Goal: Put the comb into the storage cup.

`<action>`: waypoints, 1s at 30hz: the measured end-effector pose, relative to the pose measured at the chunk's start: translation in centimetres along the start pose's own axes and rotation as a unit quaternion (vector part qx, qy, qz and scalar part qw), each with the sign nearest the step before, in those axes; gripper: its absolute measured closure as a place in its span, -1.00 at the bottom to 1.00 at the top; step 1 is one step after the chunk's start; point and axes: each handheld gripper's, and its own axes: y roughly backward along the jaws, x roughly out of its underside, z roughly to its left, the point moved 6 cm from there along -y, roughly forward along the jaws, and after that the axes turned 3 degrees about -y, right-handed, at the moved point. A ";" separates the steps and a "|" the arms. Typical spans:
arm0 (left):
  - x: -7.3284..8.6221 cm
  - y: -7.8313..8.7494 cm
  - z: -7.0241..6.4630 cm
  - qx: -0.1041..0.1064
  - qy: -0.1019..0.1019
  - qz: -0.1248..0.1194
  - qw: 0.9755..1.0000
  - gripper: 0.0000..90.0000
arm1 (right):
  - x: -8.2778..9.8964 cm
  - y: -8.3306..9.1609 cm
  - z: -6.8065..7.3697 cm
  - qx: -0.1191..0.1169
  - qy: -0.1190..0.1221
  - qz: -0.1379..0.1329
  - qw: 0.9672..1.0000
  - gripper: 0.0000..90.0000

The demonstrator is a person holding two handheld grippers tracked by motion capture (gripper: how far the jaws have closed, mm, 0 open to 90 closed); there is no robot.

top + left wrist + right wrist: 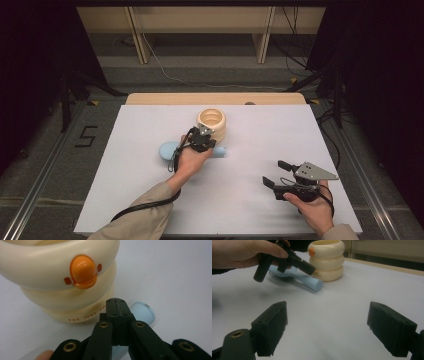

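Observation:
A cream duck-faced ringed cup (pixel 211 121) (pixel 62 282) (pixel 327 260) stands upright near the table's far middle. Just in front of it lies a light blue hairbrush (pixel 166 149) (pixel 308 281), bristles down, with its handle end (pixel 143 312) pointing right. My left gripper (pixel 204 132) (pixel 117 308) (pixel 310 268) is shut with nothing between its jaws; it hovers over the brush handle, its tip close to the cup's base. My right gripper (pixel 273 172) (pixel 327 327) rests wide open and empty at the near right, facing the brush and cup.
A white sheet (pixel 150 200) covers the table, with a wooden strip (pixel 215 98) showing along the far edge. Beyond are shelf legs (pixel 261 47), a floor cable (pixel 175 77) and dark stand legs (pixel 325 80). A "5" mark (pixel 86 136) is on the floor at left.

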 end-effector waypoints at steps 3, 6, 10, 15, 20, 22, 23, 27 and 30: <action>-0.1 -0.2 0.0 -0.002 -0.001 0.002 1.000 1.00 | 0.1 0.0 0.0 -0.001 0.001 0.001 1.000 -0.61; 0.0 -0.4 0.0 -0.002 0.000 0.005 1.000 1.00 | 0.1 -0.1 0.0 -0.001 0.000 0.003 1.000 -0.61; 0.1 -0.6 0.2 0.000 -0.001 0.013 1.000 1.00 | 0.1 0.0 0.0 0.001 0.003 0.002 1.000 -0.61; 0.2 -0.6 0.4 0.001 -0.001 0.021 1.000 1.00 | 0.1 0.0 -0.1 0.001 0.001 0.002 1.000 -0.62; 0.1 -0.6 0.5 0.003 -0.005 0.028 1.000 1.00 | 0.2 0.0 0.0 -0.001 0.002 0.008 1.000 -0.61; 0.0 -0.7 0.6 0.006 -0.004 0.034 0.999 1.00 | 0.2 -0.1 0.0 -0.002 0.002 0.010 1.000 -0.61; 0.0 -0.7 0.6 0.007 -0.003 0.036 0.999 1.00 | 0.3 -0.1 0.0 -0.002 0.002 0.011 1.000 -0.61; 0.0 -0.7 0.5 0.009 -0.003 0.040 0.999 1.00 | 0.3 -0.1 0.0 -0.002 0.001 0.012 1.000 -0.61; 0.0 -0.7 0.5 0.011 -0.005 0.043 0.999 1.00 | 0.4 -0.1 -0.1 -0.003 0.000 0.014 1.000 -0.61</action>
